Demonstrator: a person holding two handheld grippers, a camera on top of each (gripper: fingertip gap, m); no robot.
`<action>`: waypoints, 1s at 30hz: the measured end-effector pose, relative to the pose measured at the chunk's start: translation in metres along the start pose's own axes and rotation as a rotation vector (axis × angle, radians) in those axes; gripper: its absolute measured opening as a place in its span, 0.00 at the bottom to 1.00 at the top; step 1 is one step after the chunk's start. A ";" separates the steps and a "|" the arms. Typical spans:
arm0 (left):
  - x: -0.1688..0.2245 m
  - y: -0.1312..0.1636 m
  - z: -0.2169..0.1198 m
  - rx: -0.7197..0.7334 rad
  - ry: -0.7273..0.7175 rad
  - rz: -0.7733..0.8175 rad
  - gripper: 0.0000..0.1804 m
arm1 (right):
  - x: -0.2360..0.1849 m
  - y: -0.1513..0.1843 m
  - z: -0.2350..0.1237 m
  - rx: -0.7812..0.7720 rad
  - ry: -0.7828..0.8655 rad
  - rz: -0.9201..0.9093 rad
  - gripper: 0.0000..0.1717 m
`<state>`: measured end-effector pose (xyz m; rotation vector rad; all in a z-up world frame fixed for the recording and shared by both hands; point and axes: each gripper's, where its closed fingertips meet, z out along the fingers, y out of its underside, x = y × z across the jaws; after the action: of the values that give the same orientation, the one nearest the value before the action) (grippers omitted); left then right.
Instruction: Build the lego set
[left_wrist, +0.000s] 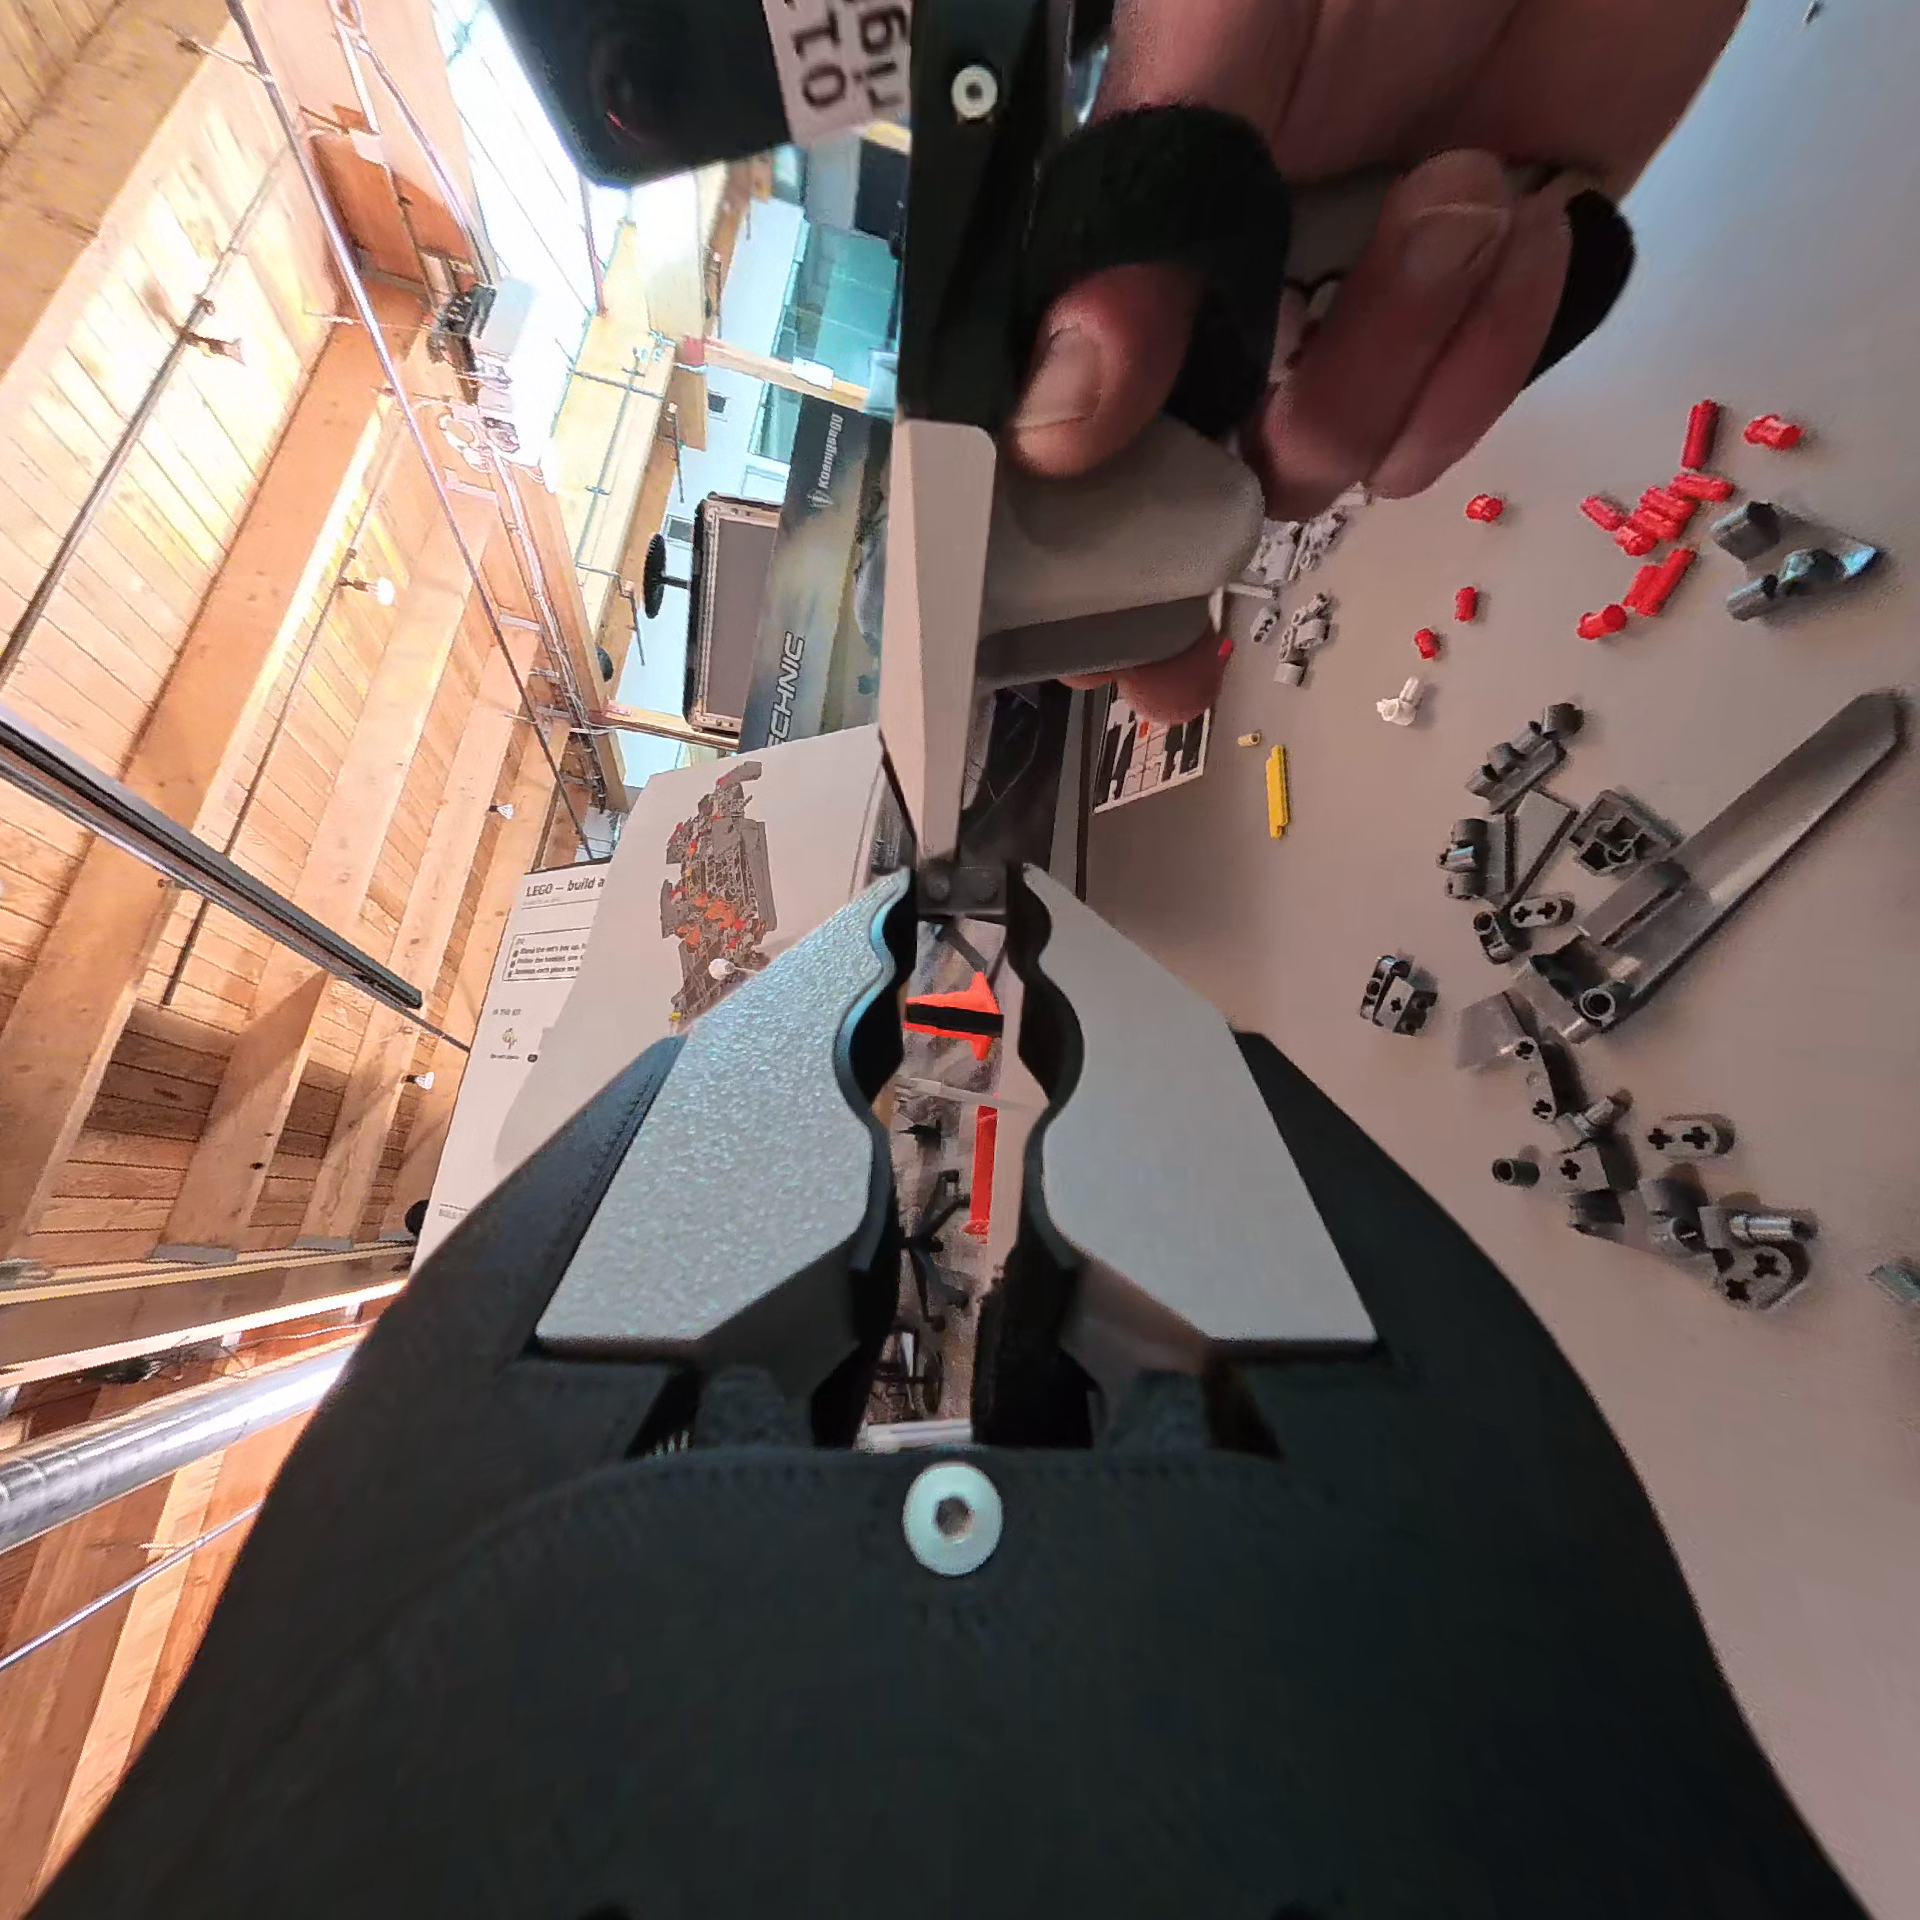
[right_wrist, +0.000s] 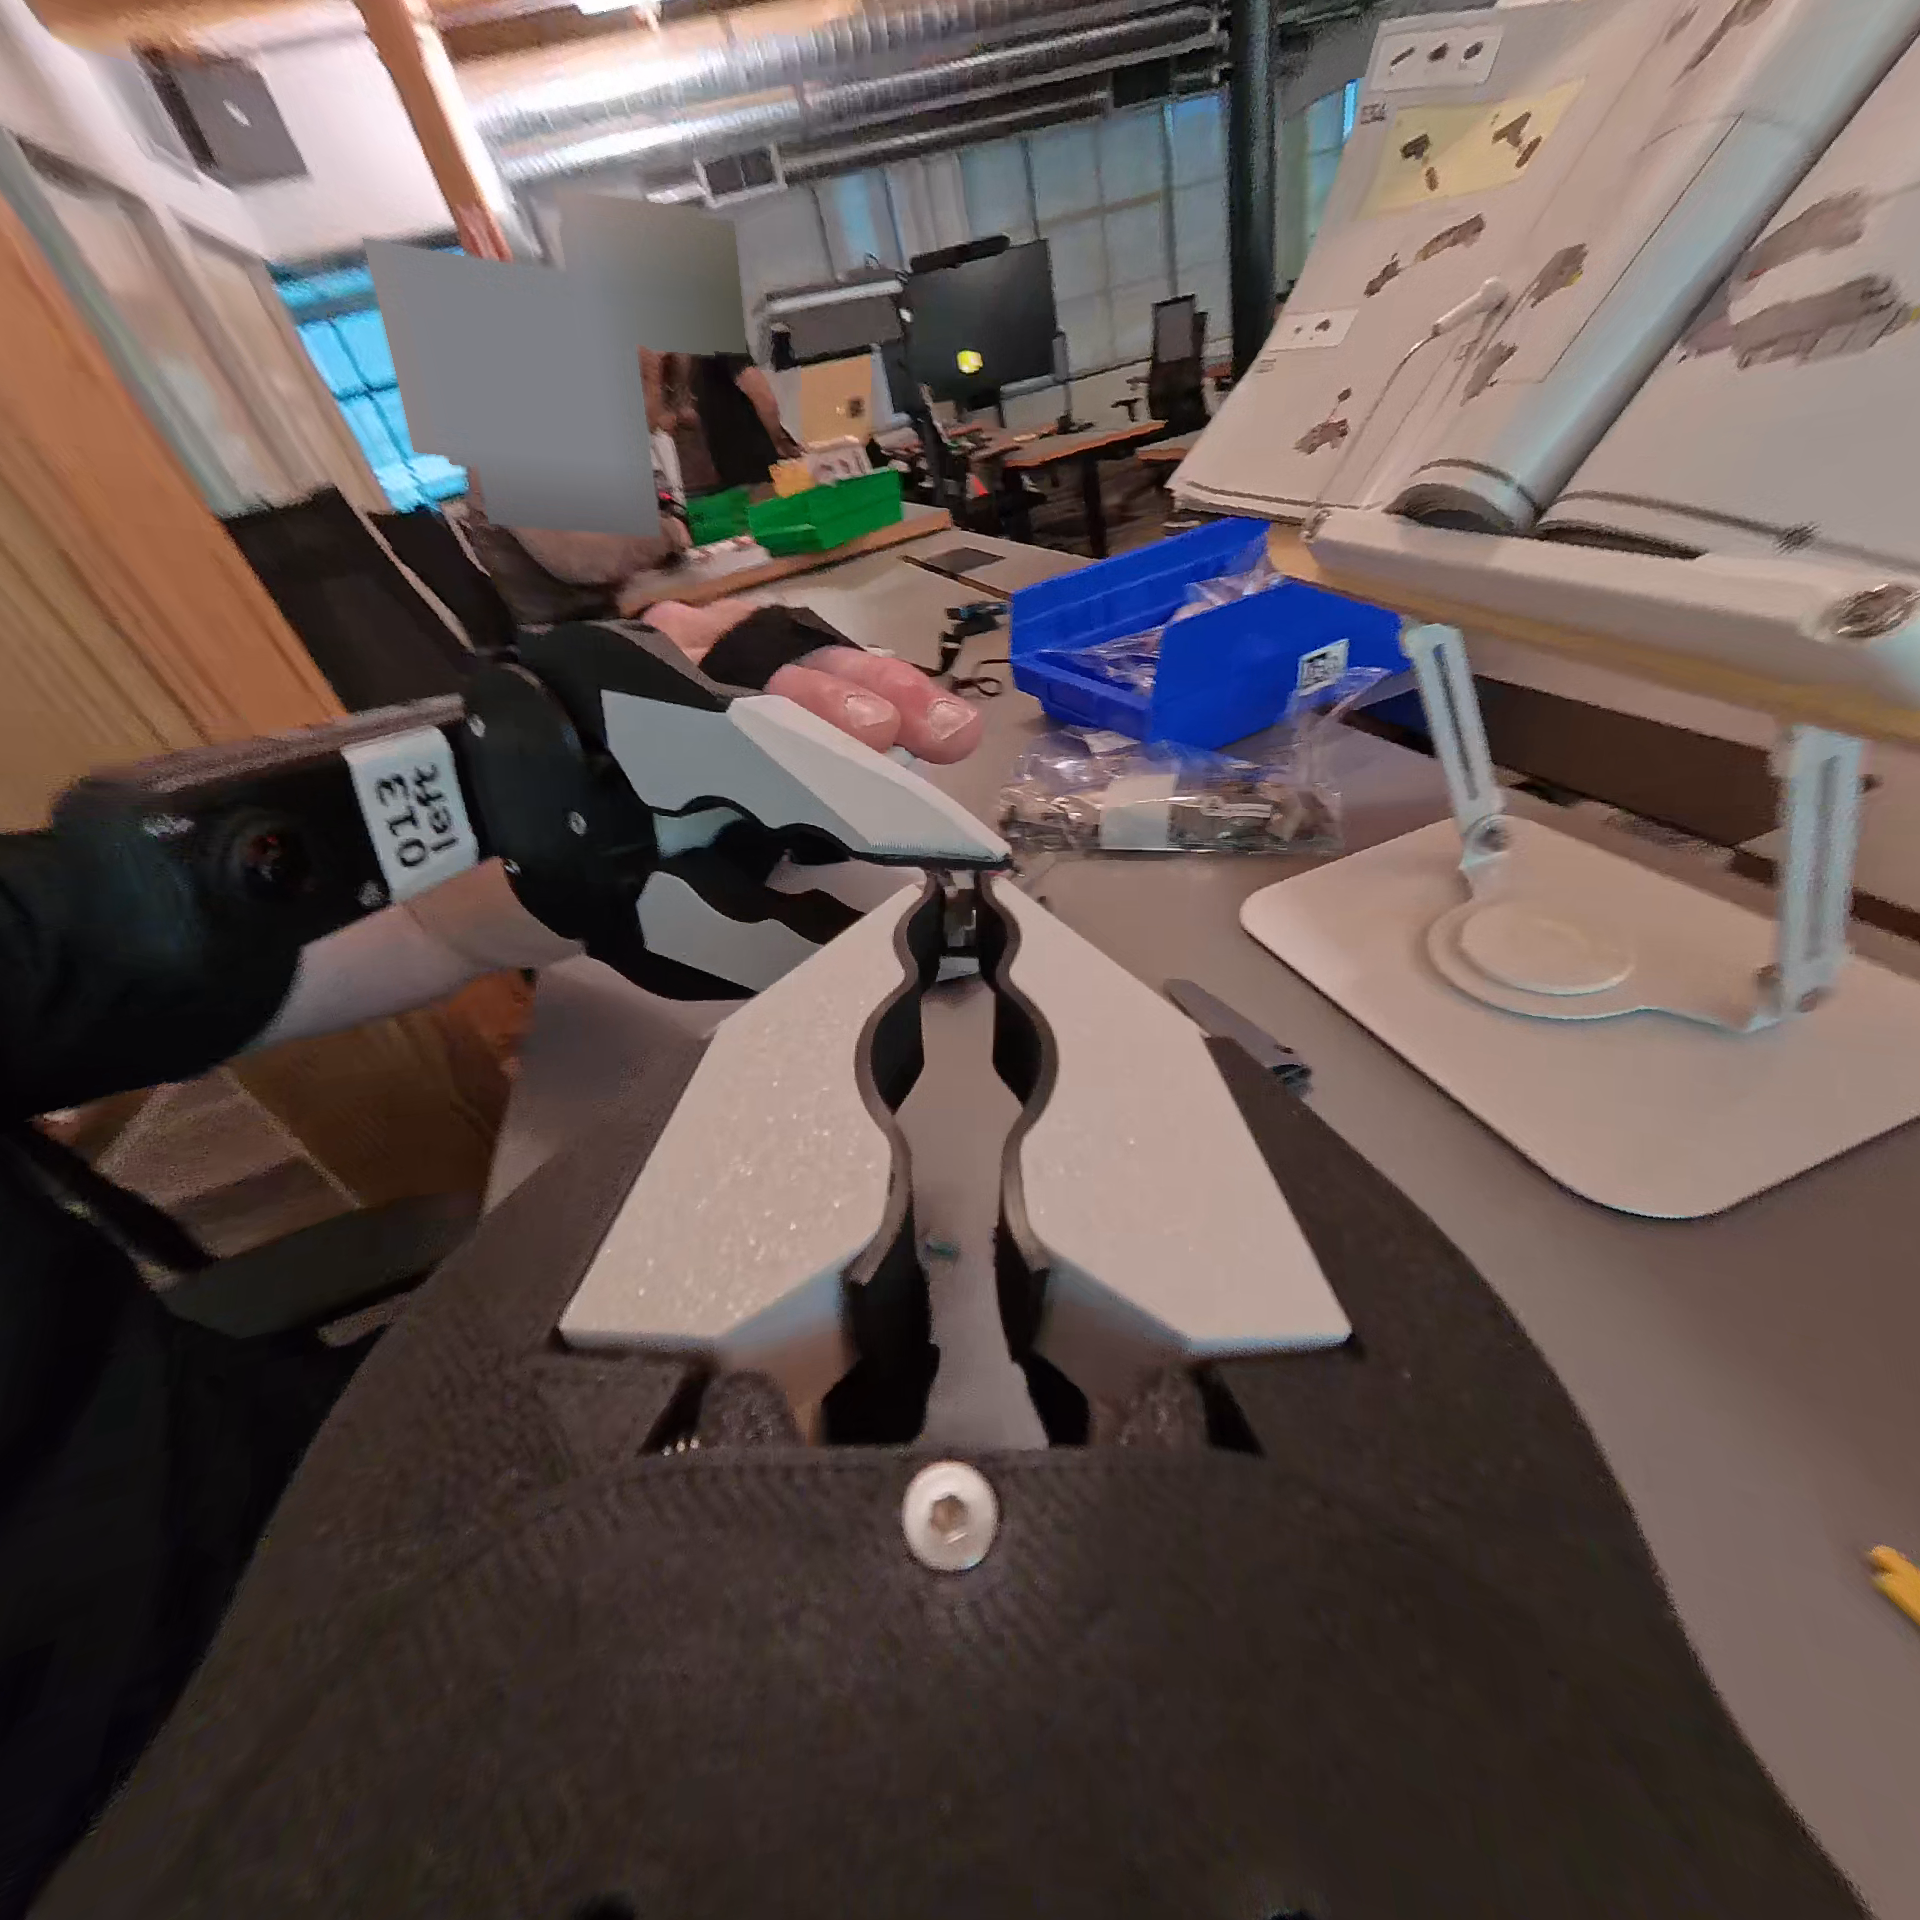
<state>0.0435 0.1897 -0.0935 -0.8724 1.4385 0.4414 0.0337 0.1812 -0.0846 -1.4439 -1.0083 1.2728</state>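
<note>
Gripping one small dark grey brick (left_wrist: 961, 890) from both sides: left gripper (left_wrist: 964, 894), right gripper (right_wrist: 961, 904); loose bricks (left_wrist: 1579, 935) on grey table (left_wrist: 1299, 987).

left wrist: rolled sideways, close | right wrist: level, close | shared: small dark piece (left_wrist: 961, 888), probably

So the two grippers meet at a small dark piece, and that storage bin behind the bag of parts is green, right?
Not quite: the bin is blue, as the right wrist view shows. It does sit behind the bag of parts, and the left gripper and right gripper do meet at a small dark piece.
</note>
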 end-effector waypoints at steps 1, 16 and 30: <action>0.001 0.001 0.000 -0.004 0.015 -0.002 0.08 | 0.001 0.000 0.000 -0.008 0.028 -0.035 0.04; 0.018 0.003 -0.010 -0.067 0.291 -0.129 0.08 | -0.006 0.013 0.001 -0.398 0.417 -1.134 0.06; 0.022 -0.002 -0.011 -0.073 0.322 -0.105 0.08 | 0.001 0.024 0.000 -0.543 0.472 -1.216 0.04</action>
<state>0.0404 0.1757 -0.1134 -1.1102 1.6676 0.2837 0.0340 0.1769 -0.1087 -1.0409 -1.5607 -0.2232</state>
